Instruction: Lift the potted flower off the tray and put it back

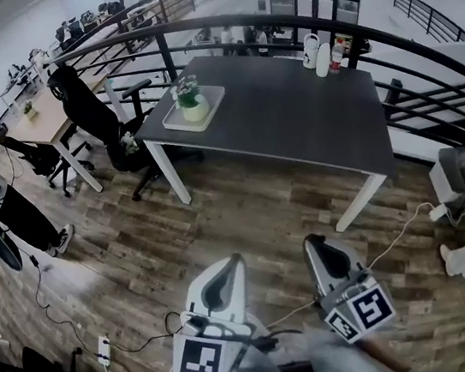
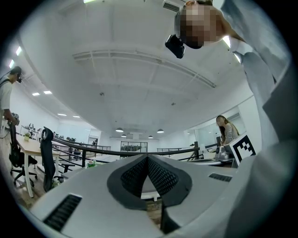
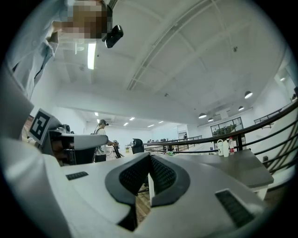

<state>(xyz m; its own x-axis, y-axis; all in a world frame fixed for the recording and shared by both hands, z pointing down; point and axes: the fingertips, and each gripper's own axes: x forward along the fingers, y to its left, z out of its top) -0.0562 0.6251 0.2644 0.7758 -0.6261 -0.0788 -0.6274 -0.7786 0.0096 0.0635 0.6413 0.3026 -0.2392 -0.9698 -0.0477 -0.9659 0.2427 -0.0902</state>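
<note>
**A:** What lies nearest the camera?

**B:** The two grippers, low in the head view. The left gripper and the right gripper are smooth white tapered shells, each with a cube of black-and-white square markers at its rear. Both are over the wood-plank floor, where thin cables trail.

**A:** And their jaws?

**B:** In the left gripper view the dark pads, with their fine mesh texture, meet at the tip, and nothing sits between them. The right gripper view shows the same: the textured pads are pressed together and empty.

**A:** Where is the flower?

**B:** Well apart from both grippers. The potted flower, green leaves in a pale rounded pot, stands on the flat, light, rectangular tray. The tray lies at the near left corner of a dark, matte table with white legs.

**A:** Anything beyond it?

**B:** White bottles at the table's far edge, a black office chair to its left, and a curved dark metal railing behind.
</note>
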